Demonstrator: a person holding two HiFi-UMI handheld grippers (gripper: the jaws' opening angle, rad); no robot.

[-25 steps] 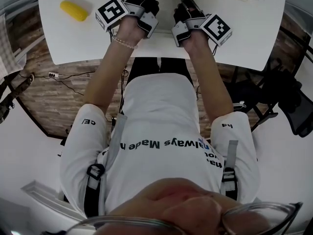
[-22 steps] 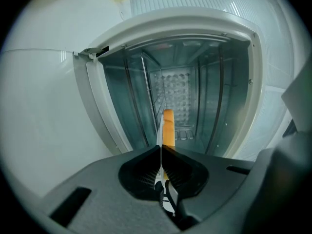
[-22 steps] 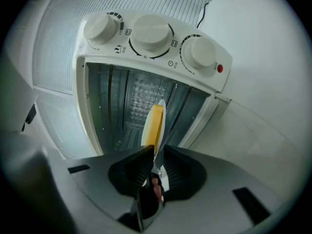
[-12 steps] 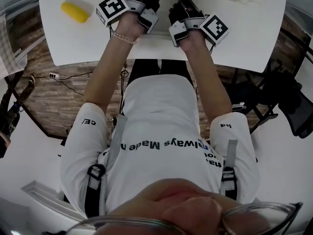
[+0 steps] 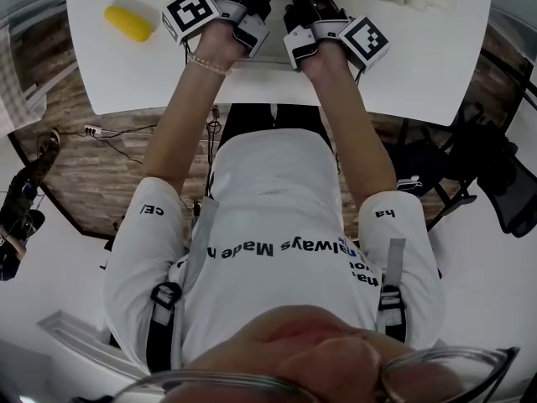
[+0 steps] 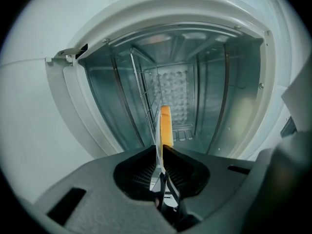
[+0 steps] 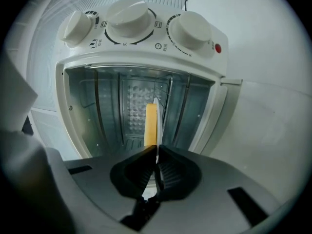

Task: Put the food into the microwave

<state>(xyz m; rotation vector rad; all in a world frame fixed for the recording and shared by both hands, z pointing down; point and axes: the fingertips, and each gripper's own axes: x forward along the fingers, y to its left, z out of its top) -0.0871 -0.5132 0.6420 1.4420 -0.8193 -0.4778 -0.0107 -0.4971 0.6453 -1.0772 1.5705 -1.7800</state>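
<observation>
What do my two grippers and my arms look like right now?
The left claw and right claw are black and ribbed inside, set in grey moulded bodies. The left cube and right cube are white with black square markers. The person wears a white short-sleeved T-shirt with dark lettering and a bracelet on the left wrist.

A power strip [image 5: 91, 129] with trailing cables lies on the wood-plank floor [image 5: 75, 175] at about ten o'clock; a black chair [image 5: 497, 164] stands at three.
</observation>
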